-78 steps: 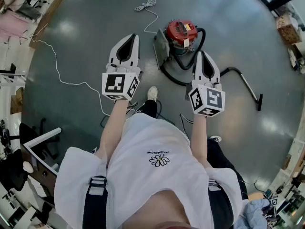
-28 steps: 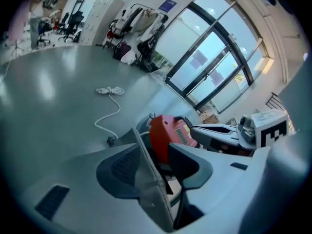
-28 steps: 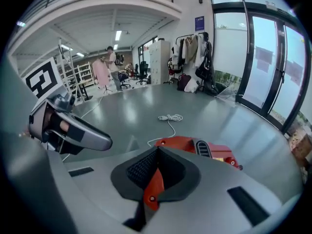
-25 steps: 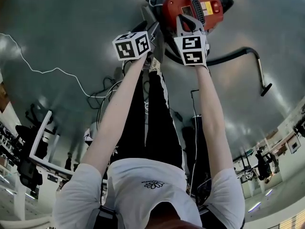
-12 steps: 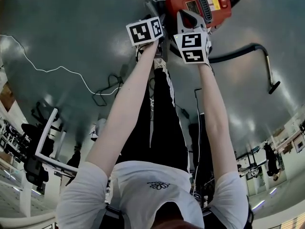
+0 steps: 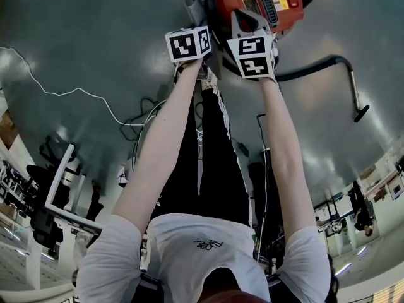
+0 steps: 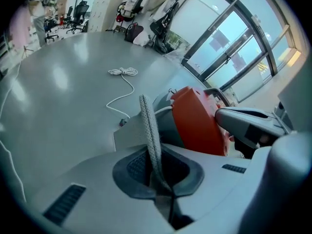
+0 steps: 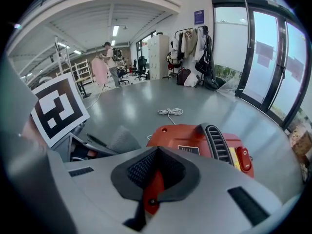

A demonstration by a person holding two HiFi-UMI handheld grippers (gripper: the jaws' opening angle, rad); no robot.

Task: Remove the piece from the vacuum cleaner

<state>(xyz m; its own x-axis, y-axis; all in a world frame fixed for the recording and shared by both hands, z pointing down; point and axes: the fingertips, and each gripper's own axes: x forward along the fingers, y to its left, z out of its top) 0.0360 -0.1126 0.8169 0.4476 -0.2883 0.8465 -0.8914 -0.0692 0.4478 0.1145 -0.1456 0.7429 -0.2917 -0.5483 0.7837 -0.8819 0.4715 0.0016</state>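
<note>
Left gripper (image 7: 159, 177), just closed, pinches the grey strip (image 7: 149, 126) stretching away left of the vacuum cleaner (image 7: 197, 123); right gripper (image 8: 152, 179) grips its red lid (image 8: 195, 138).

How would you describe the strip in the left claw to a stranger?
Start at the red vacuum cleaner on the grey floor. Beside it rises a thin grey strip, on which the left claw has just closed. Unlike the white cord coiled beyond, it has a woven surface.

Two tongs: left tongs (image 7: 158, 179), right tongs (image 8: 151, 182). Two marker cubes (image 6: 187, 43). One red vacuum cleaner (image 6: 259, 2). One black hose (image 6: 309, 70). One grey mesh piece (image 7: 148, 126). One coiled white cord (image 7: 123, 72). One loose white cable (image 6: 69, 93).
</note>
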